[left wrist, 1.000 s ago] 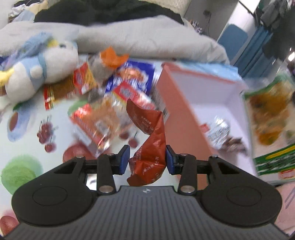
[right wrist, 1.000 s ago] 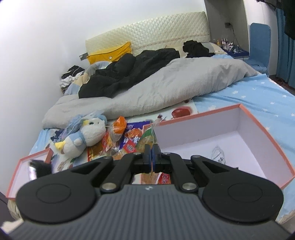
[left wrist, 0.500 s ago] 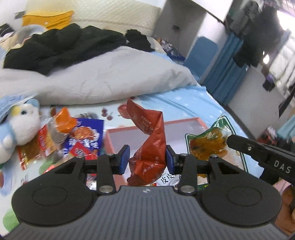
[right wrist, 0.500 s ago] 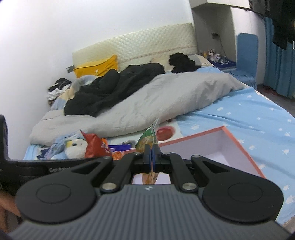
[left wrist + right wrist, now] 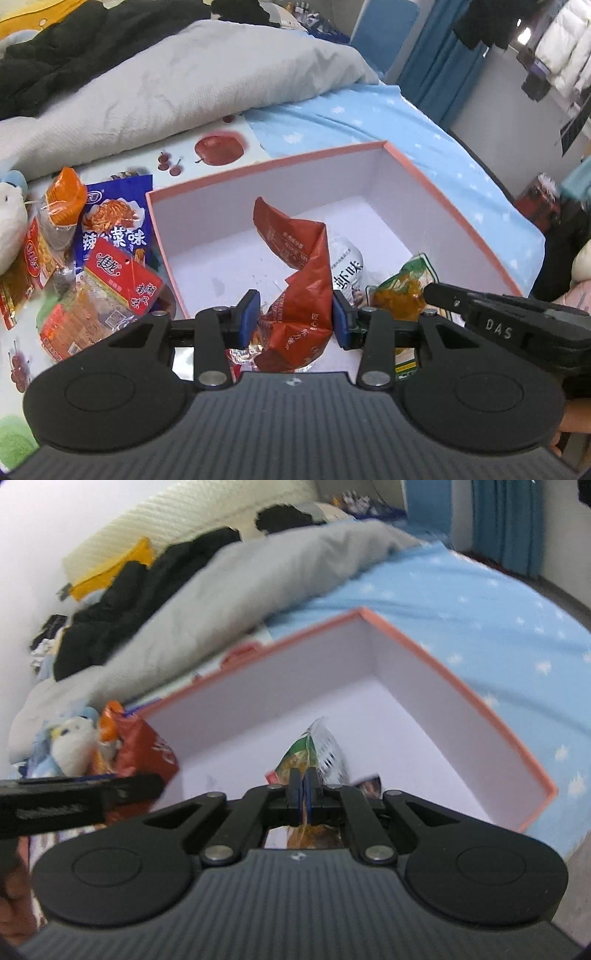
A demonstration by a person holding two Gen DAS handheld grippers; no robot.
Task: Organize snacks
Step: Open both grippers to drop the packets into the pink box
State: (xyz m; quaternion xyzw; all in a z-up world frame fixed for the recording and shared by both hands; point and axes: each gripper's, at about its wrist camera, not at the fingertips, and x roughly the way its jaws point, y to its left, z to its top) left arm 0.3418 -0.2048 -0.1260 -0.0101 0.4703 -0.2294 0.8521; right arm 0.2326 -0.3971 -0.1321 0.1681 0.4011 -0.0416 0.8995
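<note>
Both our jaws are pinching snacks. Our left gripper [image 5: 295, 319] squeezes a crumpled red bag [image 5: 299, 280], and our right gripper [image 5: 303, 794], nearly pressed together, nips a thin green packet [image 5: 299, 753]. Both hang over the near side of the pink box [image 5: 461, 210]. If we let go too soon, a bag may land outside.

Grey duvet [image 5: 192, 77], black clothes [image 5: 66, 55], plush toy [image 5: 11, 225], blue curtain [image 5: 439, 55].
</note>
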